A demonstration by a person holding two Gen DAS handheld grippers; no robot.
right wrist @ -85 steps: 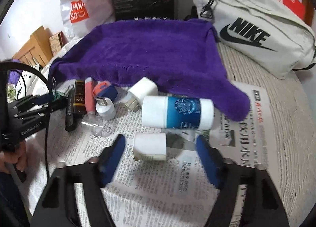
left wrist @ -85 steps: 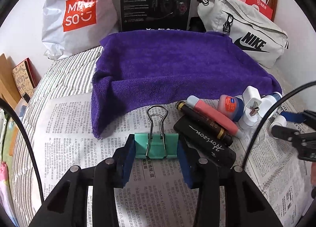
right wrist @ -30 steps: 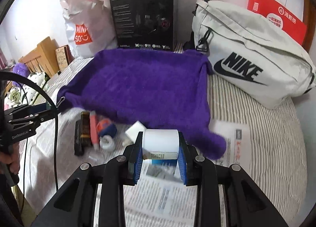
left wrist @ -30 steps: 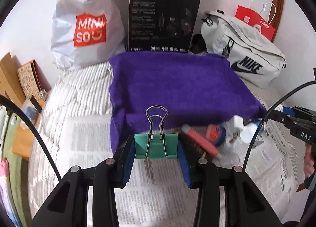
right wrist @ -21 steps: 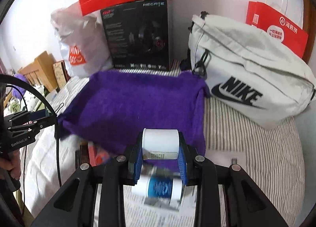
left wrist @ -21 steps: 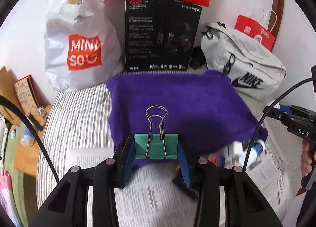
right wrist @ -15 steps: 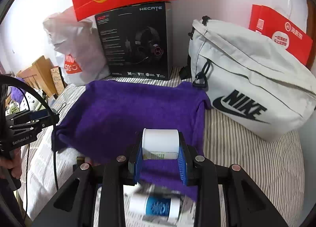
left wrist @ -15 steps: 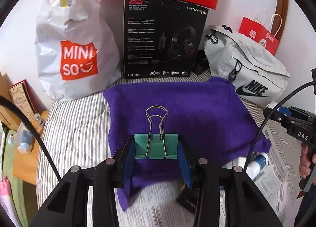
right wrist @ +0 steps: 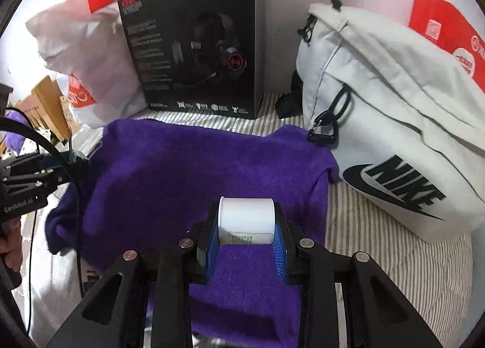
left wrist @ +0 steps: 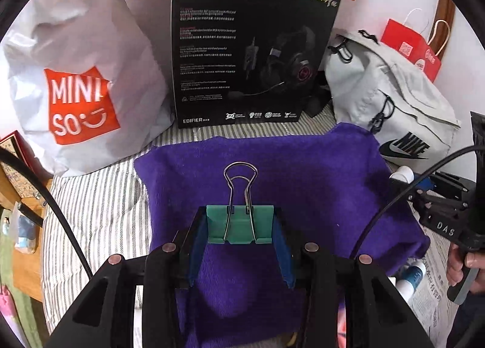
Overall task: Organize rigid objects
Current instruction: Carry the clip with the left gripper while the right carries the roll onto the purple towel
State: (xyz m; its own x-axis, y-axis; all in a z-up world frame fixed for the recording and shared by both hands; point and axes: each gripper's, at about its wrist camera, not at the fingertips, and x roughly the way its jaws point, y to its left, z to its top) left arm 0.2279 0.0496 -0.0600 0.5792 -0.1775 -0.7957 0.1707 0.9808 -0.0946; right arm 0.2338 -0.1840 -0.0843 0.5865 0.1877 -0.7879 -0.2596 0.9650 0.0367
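Hanging above the purple towel (left wrist: pixel 303 184), both grippers carry something, and the coming move turns on how each load sits over that cloth.

Starting at the left, the left gripper (left wrist: pixel 241 228) is clenched on a green binder clip (left wrist: pixel 239 225). The clip's body spans the gap between the blue pads, its wire handles pointing forward along the fingers toward the towel's far edge. In the left wrist view the clip sits over the towel's near-left part, with purple cloth filling the space under and ahead of the jaws. It looks lifted clear of the towel, though how high cannot be told.

Further right, the right gripper (right wrist: pixel 246 226) is clamped on a small white bottle (right wrist: pixel 246 217). The bottle's long axis runs forward along the fingers, its flat white end facing the towel's far edge and its printed label at the fingertips. In the right wrist view it hangs over the towel's near-middle, nearer the right edge than the clip is.

Neither arm looks clearly closer to a landing spot; each has bare towel straight below and ahead. My judgement is that a short descent and release would set both down, with the clip to the left of the bottle. A blue-and-white bottle (left wrist: pixel 413 276) lies just off the towel's near-right corner.
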